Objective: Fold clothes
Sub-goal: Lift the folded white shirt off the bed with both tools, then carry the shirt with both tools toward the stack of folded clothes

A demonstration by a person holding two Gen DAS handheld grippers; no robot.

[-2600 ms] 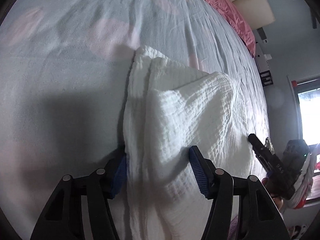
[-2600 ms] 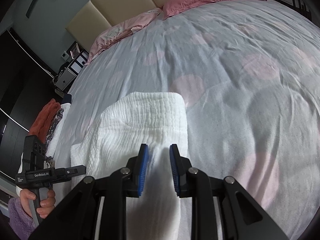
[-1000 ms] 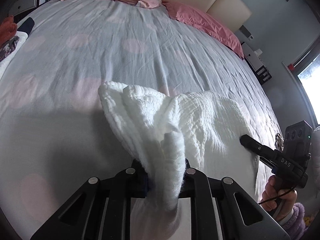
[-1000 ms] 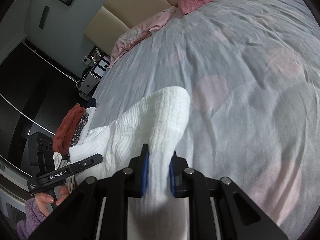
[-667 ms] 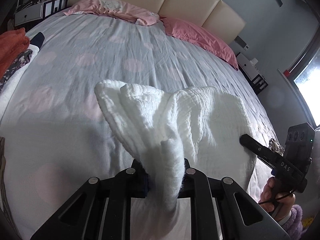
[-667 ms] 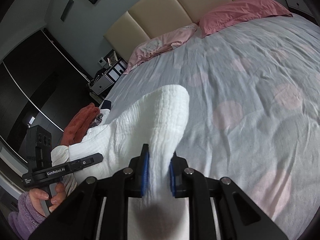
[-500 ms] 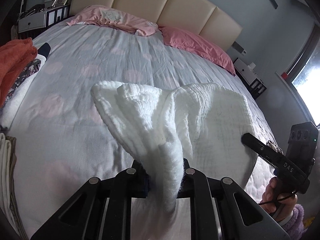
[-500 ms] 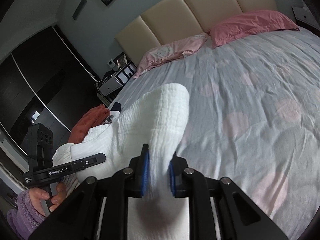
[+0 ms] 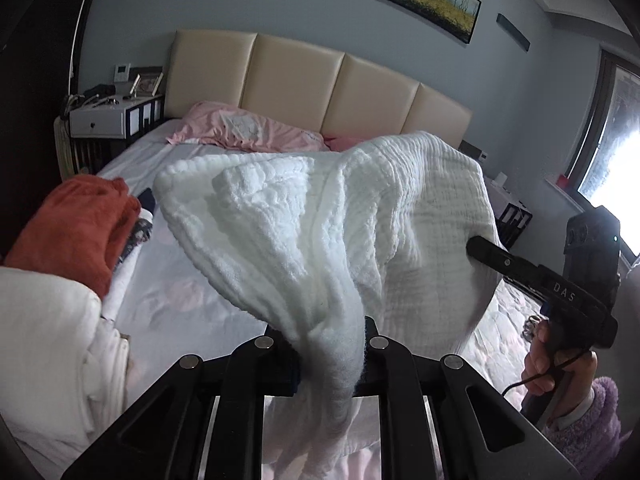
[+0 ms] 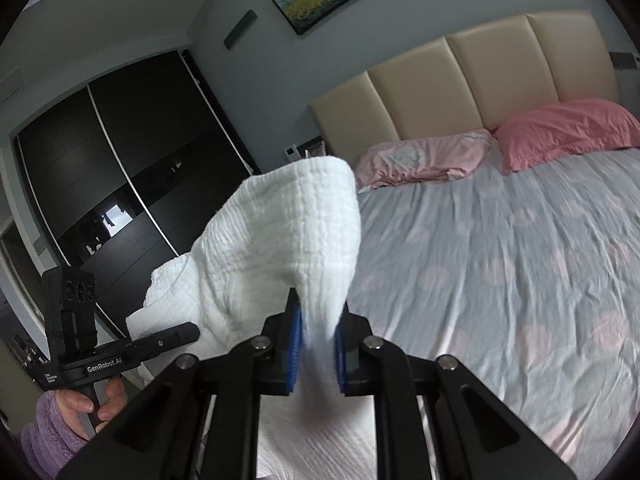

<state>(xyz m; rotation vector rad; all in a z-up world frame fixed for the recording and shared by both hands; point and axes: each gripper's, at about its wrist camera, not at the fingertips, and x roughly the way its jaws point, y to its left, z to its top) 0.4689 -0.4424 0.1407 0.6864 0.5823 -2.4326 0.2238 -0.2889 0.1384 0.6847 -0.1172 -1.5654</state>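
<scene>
Holding one white towel (image 9: 320, 232) between them, both grippers hang above the bed (image 10: 500, 272). The left gripper (image 9: 326, 354) has its fingers pinched narrow on a bunched edge, cloth billowing toward 12 o'clock. The right gripper (image 10: 316, 350) has just been closing, its blue fingers (image 10: 295, 344) clamped on another edge. An orange garment (image 9: 76, 232) lies at 9 o'clock in the left view.

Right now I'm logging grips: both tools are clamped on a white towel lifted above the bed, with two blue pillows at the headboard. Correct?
Not quite: the pillows are pink, as the right wrist view shows. Both tools, left and right, do clamp the white towel above the bed.
</scene>
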